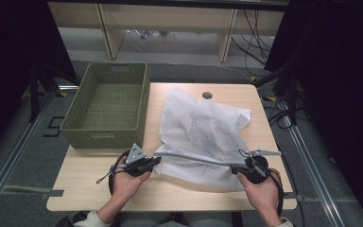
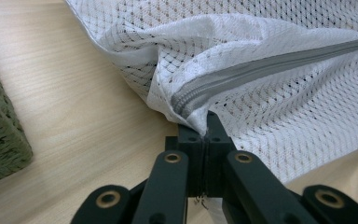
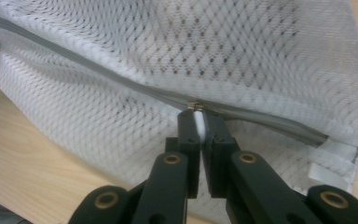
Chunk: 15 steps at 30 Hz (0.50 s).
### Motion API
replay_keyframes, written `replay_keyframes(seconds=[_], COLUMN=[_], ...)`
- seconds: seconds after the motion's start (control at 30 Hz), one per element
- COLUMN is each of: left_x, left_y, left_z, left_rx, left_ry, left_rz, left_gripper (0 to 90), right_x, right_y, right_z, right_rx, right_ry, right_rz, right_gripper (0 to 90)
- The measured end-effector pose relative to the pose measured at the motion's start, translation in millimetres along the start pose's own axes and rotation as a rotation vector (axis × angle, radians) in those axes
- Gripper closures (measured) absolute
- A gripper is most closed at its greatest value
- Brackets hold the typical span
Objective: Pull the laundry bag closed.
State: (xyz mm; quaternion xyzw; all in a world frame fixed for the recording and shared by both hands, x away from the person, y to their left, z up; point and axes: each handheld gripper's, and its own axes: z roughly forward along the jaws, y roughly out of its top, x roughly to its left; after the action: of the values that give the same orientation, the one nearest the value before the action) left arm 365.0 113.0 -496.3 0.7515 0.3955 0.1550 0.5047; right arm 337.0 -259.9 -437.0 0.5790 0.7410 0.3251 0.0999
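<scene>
the white mesh bag [image 1: 201, 135] lies on the table [image 1: 99, 182], at 3 o'clock of the green basket [image 1: 108, 106]; left gripper [image 2: 204, 133] pinches its zipper-end corner, right gripper [image 3: 199, 120] pinches the zipper pull [image 3: 195, 106]; i think the small pull can slip out if the corner is not held tight.

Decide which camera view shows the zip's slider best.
The right gripper view: the slider sits sharp at the right gripper tips, its pull pinched between them. The left gripper view shows the zip's other end; the high view, a grey line.
</scene>
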Motion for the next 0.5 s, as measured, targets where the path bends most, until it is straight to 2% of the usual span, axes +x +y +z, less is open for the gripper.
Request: replay_keyframes(seconds=[0.03,0.07,0.13,0.17,0.2,0.23,0.27,0.3,0.33,0.37,0.43,0.47,0.5], left_x=[0.2,0.3,0.8,1.4,1.6,1.3,1.7,1.7,2.1,2.5,4.1,4.4,4.6], left_y=[0.1,0.2,0.2,0.4,0.5,0.2,0.4,0.1,0.2,0.4,0.5,0.7,0.5], left_z=[-0.1,-0.3,-0.7,-1.1,-1.2,-1.1,-0.9,-0.9,-1.1,-1.1,-1.8,-2.3,-2.3], left_rx=[0.0,0.001,0.006,0.007,0.006,0.006,0.0,0.002,0.004,0.001,0.005,0.009,0.007], left_ry=[0.0,0.0,0.002,0.002,0.003,0.006,0.001,0.002,0.005,0.006,0.009,0.013,0.014], left_rz=[0.002,0.004,0.003,0.01,0.011,0.001,0.008,-0.004,0.0,0.003,0.012,0.013,0.008], left_gripper=[88.6,88.6,88.6,88.6,88.6,88.6,88.6,88.6,88.6,88.6,88.6,88.6,88.6], right_x=[-3.8,-3.0,-6.1,-5.0,-6.9,-6.6,-7.8,-7.5,-9.7,-8.6,-11.7,-11.1,-11.1], right_y=[-0.1,0.1,0.2,0.2,0.2,0.6,0.8,0.8,0.9,1.7,1.7,2.3,2.0], right_z=[0.4,0.0,-1.5,-3.2,-5.7,-4.5,-5.2,-5.4,-5.4,-4.9,-6.5,-6.7,-8.3], right_rx=[-0.012,-0.016,-0.013,-0.003,0.004,-0.008,-0.013,-0.016,-0.023,-0.029,-0.027,-0.031,-0.019], right_ry=[-0.013,-0.008,-0.006,-0.009,0.003,-0.012,-0.008,-0.007,-0.017,-0.015,-0.021,-0.011,-0.023], right_rz=[-0.041,-0.021,-0.031,-0.005,-0.014,-0.004,-0.01,-0.001,-0.025,-0.01,-0.026,-0.006,0.006], right_gripper=[87.9,87.9,87.9,87.9,87.9,87.9,87.9,87.9,87.9,87.9,87.9,87.9,87.9])
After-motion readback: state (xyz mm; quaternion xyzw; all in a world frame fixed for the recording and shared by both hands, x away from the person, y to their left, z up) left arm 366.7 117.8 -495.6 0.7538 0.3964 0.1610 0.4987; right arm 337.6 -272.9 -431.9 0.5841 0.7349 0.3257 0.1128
